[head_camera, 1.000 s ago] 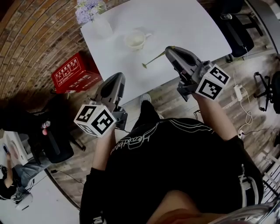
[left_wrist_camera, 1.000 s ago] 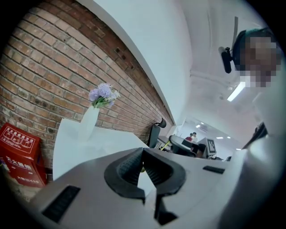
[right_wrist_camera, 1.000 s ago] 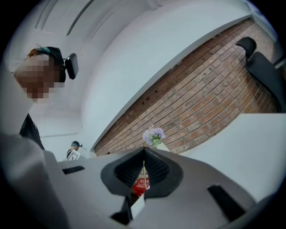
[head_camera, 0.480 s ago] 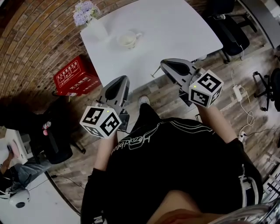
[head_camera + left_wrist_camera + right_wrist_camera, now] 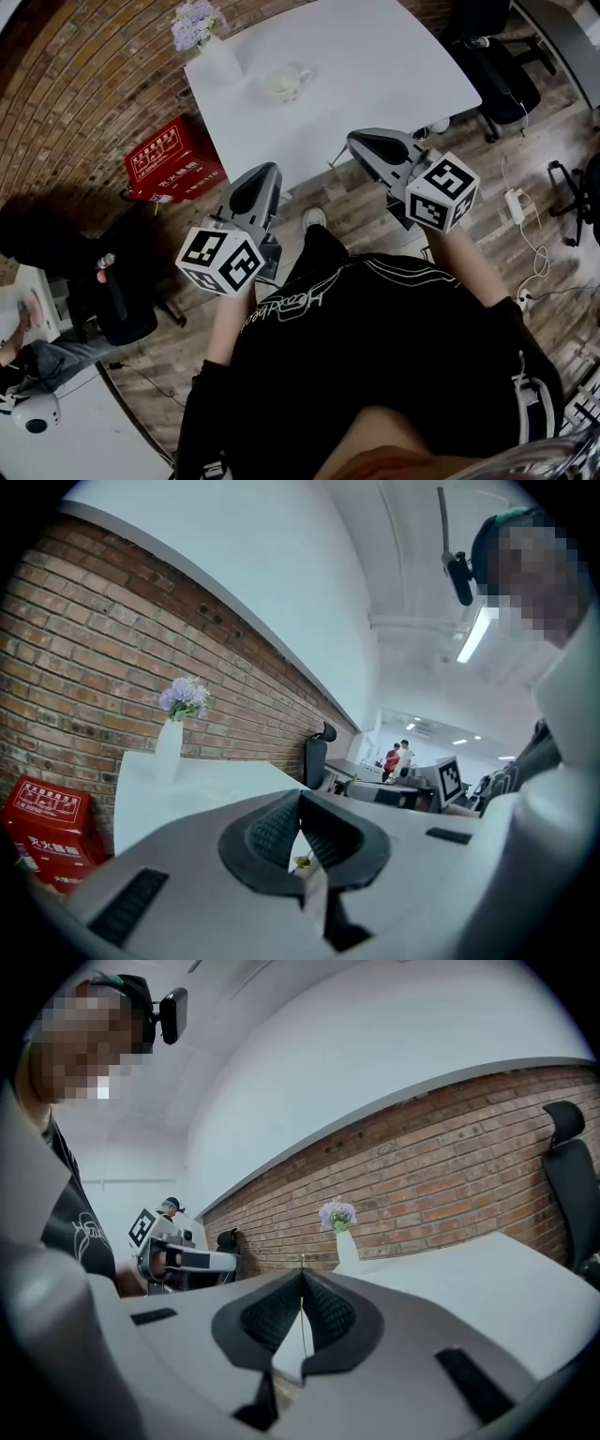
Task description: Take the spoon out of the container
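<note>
The white cup (image 5: 284,82) stands on the white table (image 5: 375,66), far from both grippers. My right gripper (image 5: 356,141) hovers over the table's near edge, shut on the thin metal spoon (image 5: 334,161), whose bowl end pokes out to the left below the jaws. In the right gripper view the spoon (image 5: 301,1312) is a thin upright line pinched between the pads of the right gripper (image 5: 302,1274). My left gripper (image 5: 265,172) is held off the table's near left corner. In the left gripper view, the left gripper (image 5: 298,795) is shut with nothing in it.
A white vase of purple flowers (image 5: 211,47) stands at the table's far left corner. A red box (image 5: 173,164) lies on the floor by the brick wall. Black office chairs (image 5: 497,75) stand to the right, and a cable and plug (image 5: 517,202) lie on the wood floor.
Both grippers have drawn back from the table toward the body. The right one has carried the spoon from mid-table to the near edge. The cup has stayed put.
</note>
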Tool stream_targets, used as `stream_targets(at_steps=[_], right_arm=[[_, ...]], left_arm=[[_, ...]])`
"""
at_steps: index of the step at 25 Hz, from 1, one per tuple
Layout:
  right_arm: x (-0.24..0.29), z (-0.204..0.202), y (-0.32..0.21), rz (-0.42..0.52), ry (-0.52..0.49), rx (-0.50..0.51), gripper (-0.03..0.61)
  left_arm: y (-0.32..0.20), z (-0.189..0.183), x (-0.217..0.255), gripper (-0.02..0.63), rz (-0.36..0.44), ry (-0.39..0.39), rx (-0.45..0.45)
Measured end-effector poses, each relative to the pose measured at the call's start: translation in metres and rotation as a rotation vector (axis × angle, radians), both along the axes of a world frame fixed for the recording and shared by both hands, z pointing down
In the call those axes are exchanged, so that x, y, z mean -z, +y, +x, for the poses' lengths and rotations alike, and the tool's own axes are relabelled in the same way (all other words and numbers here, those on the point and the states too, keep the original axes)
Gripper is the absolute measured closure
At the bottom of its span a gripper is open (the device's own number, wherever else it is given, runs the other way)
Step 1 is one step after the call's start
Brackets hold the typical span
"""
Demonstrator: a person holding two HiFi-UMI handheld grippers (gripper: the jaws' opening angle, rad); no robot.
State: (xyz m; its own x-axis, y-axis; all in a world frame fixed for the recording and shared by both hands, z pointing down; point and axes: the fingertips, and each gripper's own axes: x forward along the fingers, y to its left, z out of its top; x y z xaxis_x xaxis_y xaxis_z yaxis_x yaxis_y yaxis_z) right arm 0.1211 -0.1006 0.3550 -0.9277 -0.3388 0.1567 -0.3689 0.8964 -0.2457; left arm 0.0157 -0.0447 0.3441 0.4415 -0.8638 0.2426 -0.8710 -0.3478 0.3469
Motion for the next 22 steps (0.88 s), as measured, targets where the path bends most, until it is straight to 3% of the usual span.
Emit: stream_targets(at_steps=[22], right_arm=[[0.012,0.000,-0.002,0.000,-0.025,0.009,0.580]], left_arm=[[0.003,0.005,0.014,0.609,0.013,-0.024,-0.009]])
